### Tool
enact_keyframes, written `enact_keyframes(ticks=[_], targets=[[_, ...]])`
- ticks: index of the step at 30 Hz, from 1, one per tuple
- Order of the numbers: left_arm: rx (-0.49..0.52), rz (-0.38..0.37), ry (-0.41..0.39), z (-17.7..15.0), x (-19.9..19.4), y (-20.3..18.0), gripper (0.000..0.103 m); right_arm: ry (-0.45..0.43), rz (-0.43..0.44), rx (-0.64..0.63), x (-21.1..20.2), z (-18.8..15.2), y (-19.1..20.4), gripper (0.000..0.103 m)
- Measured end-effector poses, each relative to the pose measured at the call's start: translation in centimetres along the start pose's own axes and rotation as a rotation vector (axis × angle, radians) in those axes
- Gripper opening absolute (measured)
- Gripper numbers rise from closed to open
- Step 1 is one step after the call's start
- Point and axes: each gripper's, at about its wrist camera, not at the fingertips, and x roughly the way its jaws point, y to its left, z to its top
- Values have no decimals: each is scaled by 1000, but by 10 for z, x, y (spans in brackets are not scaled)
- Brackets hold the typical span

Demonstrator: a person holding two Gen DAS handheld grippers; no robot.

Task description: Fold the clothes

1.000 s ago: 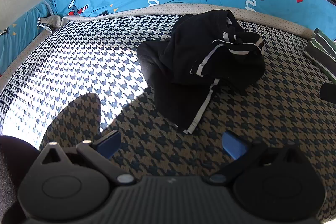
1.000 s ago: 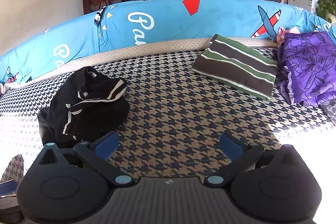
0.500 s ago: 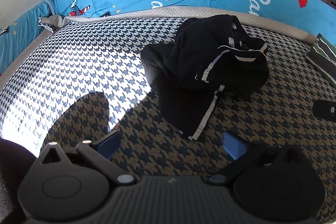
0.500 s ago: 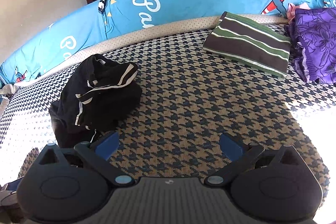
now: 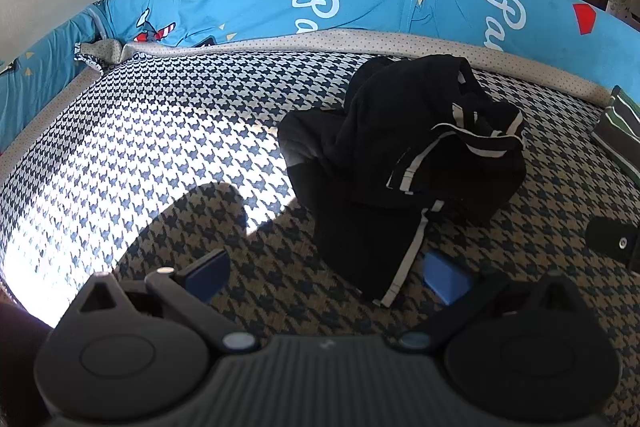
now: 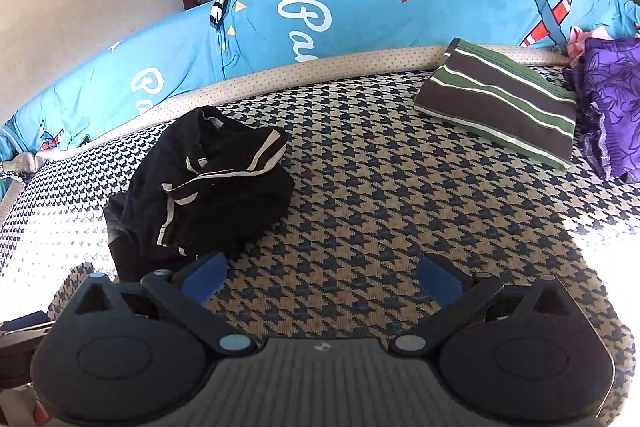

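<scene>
Both tongs have closed in on the crumpled black garment [image 5: 400, 163], which now sits larger in each view.

The garment lies bunched on the houndstooth bed [image 6: 380, 211], unfolded, left of the folded striped cloth [image 6: 500, 103]. The left tongs [image 5: 326, 273], wide and empty, straddle its near striped hem; the right tongs [image 6: 320, 273], equally wide, hover low at its right edge, apparently ready to lift and spread it.
</scene>
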Motion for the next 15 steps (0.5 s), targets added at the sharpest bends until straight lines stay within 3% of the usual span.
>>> enact_keyframes(ticks=[8, 15], targets=[[61, 7, -52, 29, 8, 3, 103, 23, 35, 67, 8, 3, -7, 102], [118, -18, -55, 50, 27, 5, 103, 33, 62, 49, 17, 0, 1, 90]])
